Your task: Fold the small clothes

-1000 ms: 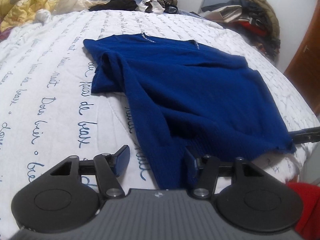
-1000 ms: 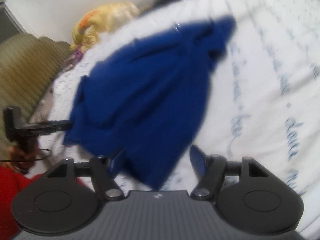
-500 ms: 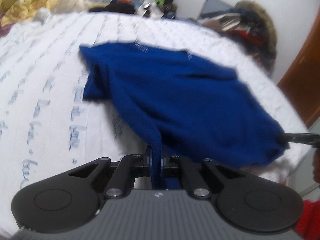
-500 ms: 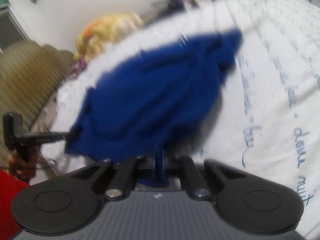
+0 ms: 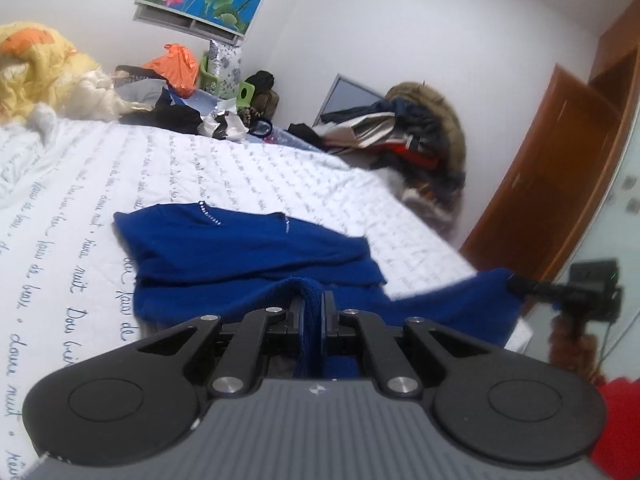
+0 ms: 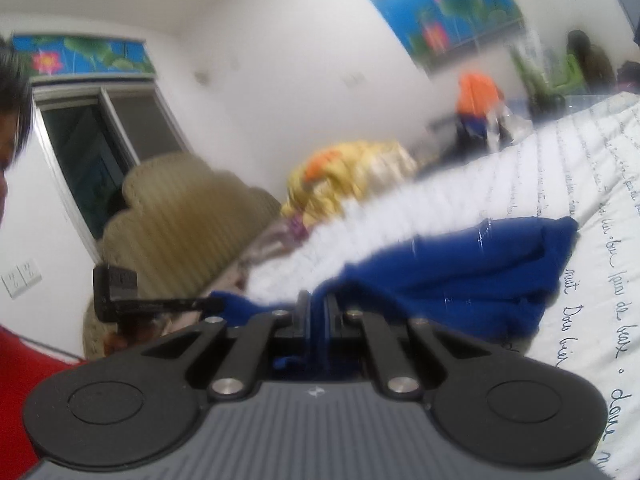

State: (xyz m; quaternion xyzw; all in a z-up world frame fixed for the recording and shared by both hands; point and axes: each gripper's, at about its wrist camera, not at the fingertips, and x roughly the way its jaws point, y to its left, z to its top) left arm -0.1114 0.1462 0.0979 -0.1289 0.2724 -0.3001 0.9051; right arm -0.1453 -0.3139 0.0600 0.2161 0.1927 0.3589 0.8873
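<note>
A dark blue sweater lies on the white bed, its neckline end far from me. My left gripper is shut on the sweater's near hem and holds it raised. My right gripper is shut on the other hem corner and also holds it up; it shows in the left wrist view at the right. The lifted hem hangs between the two grippers. The sweater also shows in the right wrist view, and the left gripper appears there at the left.
The bed sheet carries blue script. A yellow quilt and a pile of clothes and bags lie at the far end. Coats are heaped on a chair at the right. A wooden door stands beyond the bed's right edge. A beige headboard shows in the right wrist view.
Both grippers went from open to shut on the sweater's near hem, then lifted it up off the bed. Both cameras now tilt upward toward the walls.
</note>
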